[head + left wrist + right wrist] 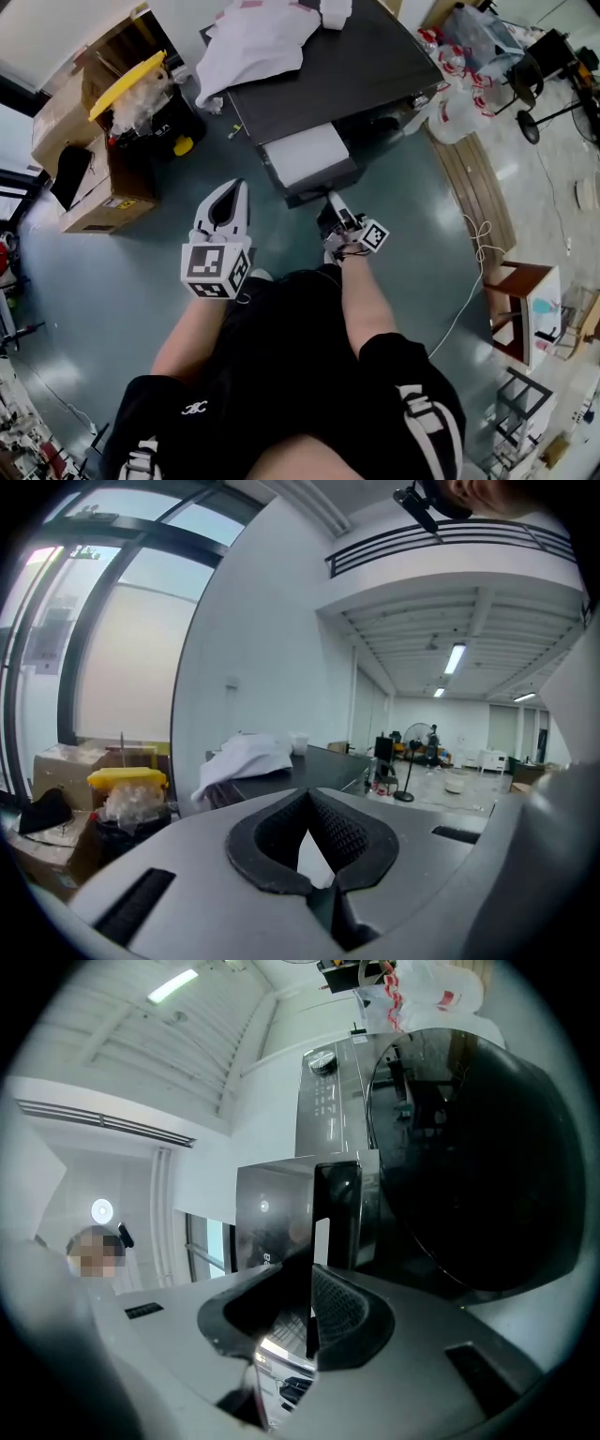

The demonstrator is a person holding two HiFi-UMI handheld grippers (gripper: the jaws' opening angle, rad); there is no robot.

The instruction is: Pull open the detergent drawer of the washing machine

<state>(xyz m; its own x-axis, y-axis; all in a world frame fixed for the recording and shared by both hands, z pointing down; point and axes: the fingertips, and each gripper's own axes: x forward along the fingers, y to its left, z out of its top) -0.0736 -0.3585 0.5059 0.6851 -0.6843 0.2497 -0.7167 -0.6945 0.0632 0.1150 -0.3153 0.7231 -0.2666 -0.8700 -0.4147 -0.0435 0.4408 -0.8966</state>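
1. The right tongs (312, 1274) are clamped on the front of the detergent drawer (305, 155). A thin dark edge of it is pinched between the two pads.
2. The left tongs (236, 187) are held up in the air, just left of the drawer. Their tips are pressed together and nothing is held in them.
3. The drawer is found at the top of the front of the washing machine (356, 75), up beside the big round door (478, 1166).
4. The drawer is seen sticking well out of the machine, so most of the job looks done. At most a last little pull seems to be left.
5. The drawer is seen as a pale box with a shiny dark grey front.
6. A white cloth (253, 42) is laid on top of the machine.
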